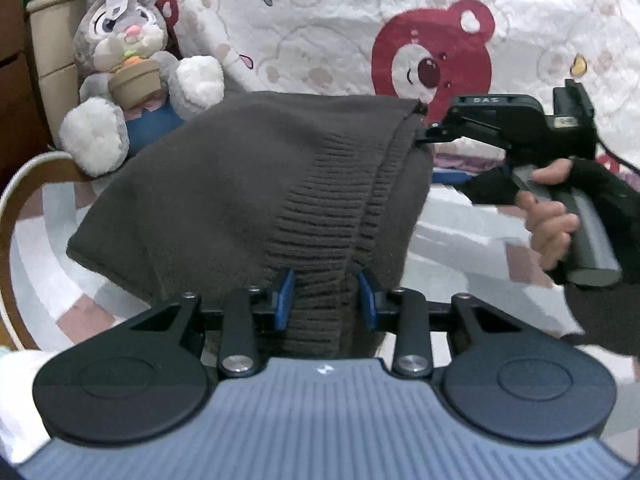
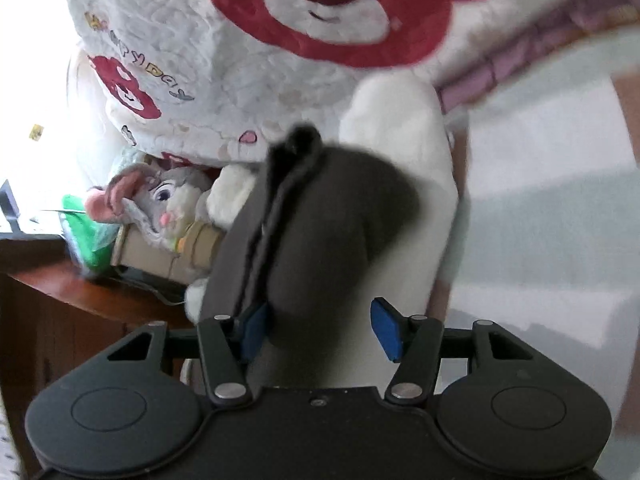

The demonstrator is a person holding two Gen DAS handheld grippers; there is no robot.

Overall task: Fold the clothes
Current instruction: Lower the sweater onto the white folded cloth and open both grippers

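Note:
A dark brown knitted garment with a ribbed hem hangs lifted above the bed. My left gripper is shut on its ribbed hem, with the blue pads pressing the cloth from both sides. My right gripper shows at the garment's far right corner in the left wrist view, touching the edge. In the right wrist view the same garment lies between the blue pads of my right gripper. The jaws stand wide apart there, and only the left pad touches the cloth.
A white quilt with red bear prints lies behind. A grey plush rabbit sits at the left by a wooden bed frame. A white plush shape and a wooden side table show in the right wrist view.

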